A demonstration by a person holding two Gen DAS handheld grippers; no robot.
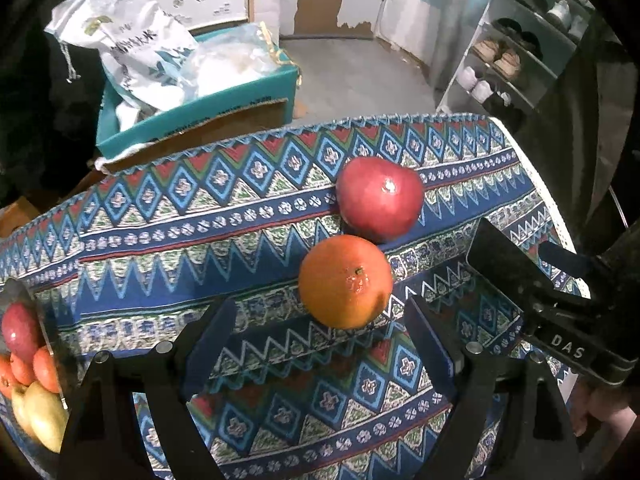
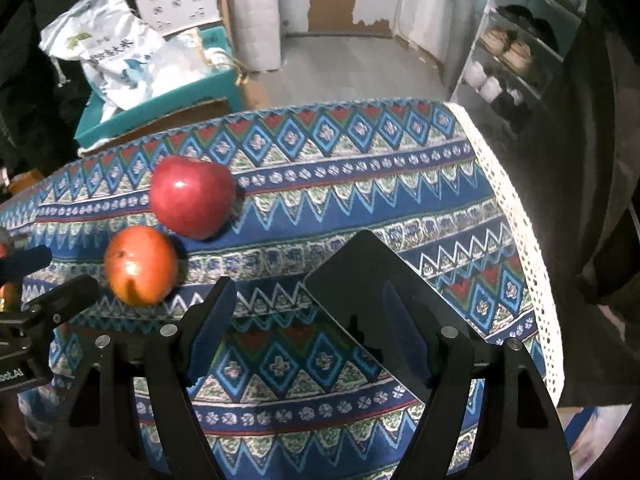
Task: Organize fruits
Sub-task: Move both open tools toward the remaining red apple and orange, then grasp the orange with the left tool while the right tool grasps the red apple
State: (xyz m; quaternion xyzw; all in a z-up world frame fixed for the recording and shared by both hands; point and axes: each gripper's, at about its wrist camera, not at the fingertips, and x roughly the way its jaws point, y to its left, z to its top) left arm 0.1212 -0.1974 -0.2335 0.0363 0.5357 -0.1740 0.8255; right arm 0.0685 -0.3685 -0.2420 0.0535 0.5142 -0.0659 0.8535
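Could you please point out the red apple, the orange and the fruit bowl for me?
Red apple (image 1: 379,197), left wrist view, on the middle of its skin.
Orange (image 1: 346,281), left wrist view, on the middle of its peel.
Fruit bowl (image 1: 16,292), left wrist view, on its upper rim at the frame's left edge.

A woven, matt tablecloth with a white lace-like edging is covering the middle of the frame, while the red apple on it is showing smooth, glossy skin and the orange a finely pitted, slightly shiny peel. At the lower edge, the left gripper is showing matt black plastic arms, small bright metal pins and soft-looking blue pads. At upper left, a crinkled, faintly shiny plastic sack is slumping in a teal cardboard box.
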